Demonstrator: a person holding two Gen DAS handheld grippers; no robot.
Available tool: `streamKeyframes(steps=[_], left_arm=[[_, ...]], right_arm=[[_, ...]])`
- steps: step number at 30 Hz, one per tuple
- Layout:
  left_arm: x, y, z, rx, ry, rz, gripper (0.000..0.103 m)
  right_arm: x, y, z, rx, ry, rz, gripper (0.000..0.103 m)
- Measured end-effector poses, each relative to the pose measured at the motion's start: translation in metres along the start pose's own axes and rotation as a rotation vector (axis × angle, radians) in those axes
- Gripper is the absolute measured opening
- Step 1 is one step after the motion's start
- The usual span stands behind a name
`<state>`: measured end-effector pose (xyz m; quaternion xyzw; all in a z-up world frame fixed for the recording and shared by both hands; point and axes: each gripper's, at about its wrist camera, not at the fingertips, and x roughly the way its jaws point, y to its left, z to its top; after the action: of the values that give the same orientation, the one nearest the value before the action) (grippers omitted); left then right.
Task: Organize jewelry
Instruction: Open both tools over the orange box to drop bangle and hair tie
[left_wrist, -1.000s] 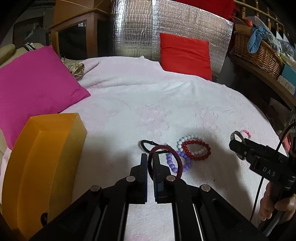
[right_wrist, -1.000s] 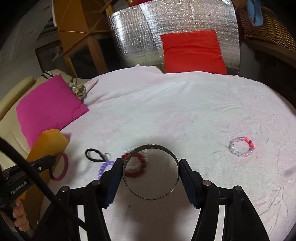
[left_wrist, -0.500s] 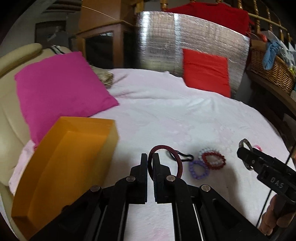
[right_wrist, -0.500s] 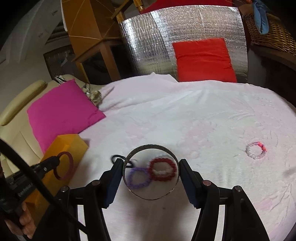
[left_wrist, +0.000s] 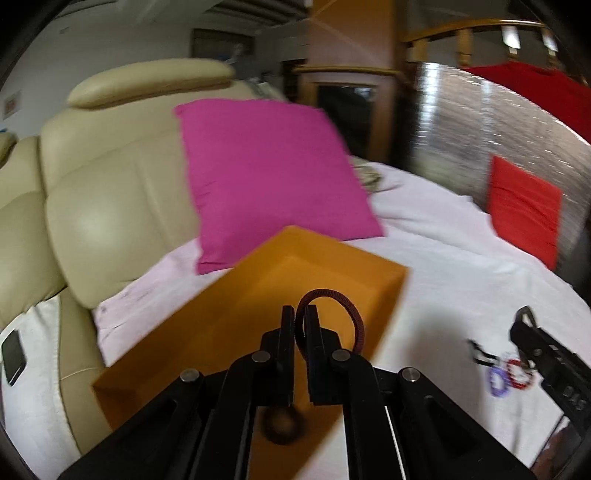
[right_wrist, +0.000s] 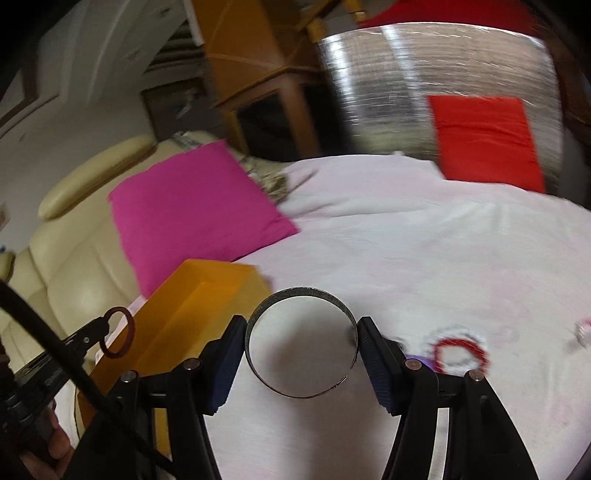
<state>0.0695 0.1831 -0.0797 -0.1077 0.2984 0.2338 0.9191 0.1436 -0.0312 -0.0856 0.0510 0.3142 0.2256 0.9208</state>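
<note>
While the orange box (left_wrist: 207, 339) lies on the white bedspread (left_wrist: 461, 266) with its long side running away toward the pink pillow (left_wrist: 273, 173), the left gripper (left_wrist: 300, 321) hangs over its open top, clamped on a dark red bracelet (left_wrist: 354, 317) that loops out to its right. The right gripper (right_wrist: 301, 341) squeezes a metal bangle (right_wrist: 301, 295) upright, opening facing forward, beside the box.

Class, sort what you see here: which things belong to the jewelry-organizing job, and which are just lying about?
Part of the job:
dark red bangle in the left gripper
silver bangle in the right gripper
orange box
red bead bracelet
purple bead bracelet

Just lying about:
pink cushion
red cushion
phone
</note>
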Motion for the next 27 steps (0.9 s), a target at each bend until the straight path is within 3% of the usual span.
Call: streamKeyframes(steps=[6, 13, 24, 25, 27], left_arm=[[0.03, 0.029, -0.001, -0.045, 0.057, 0.084, 0.005], [0.039, 0.04, -0.004, -0.047, 0.089, 0.104, 0.005], [0.044, 0.05, -0.003, -0.08, 0.109, 0.087, 0.006], [0.044, 0.051, -0.003, -0.082, 0.108, 0.085, 0.006], [0.043, 0.051, -0.003, -0.085, 0.105, 0.082, 0.02]], right_arm=[[0.042, 0.051, 0.017, -0.061, 0.056, 0.092, 0.064], [0.088, 0.092, 0.024, -0.06, 0.131, 0.153, 0.064], [0.13, 0.1, 0.013, 0.015, 0.238, 0.17, 0.066], [0.13, 0.099, 0.012, 0.02, 0.237, 0.171, 0.066], [0.129, 0.098, 0.014, 0.025, 0.228, 0.176, 0.066]])
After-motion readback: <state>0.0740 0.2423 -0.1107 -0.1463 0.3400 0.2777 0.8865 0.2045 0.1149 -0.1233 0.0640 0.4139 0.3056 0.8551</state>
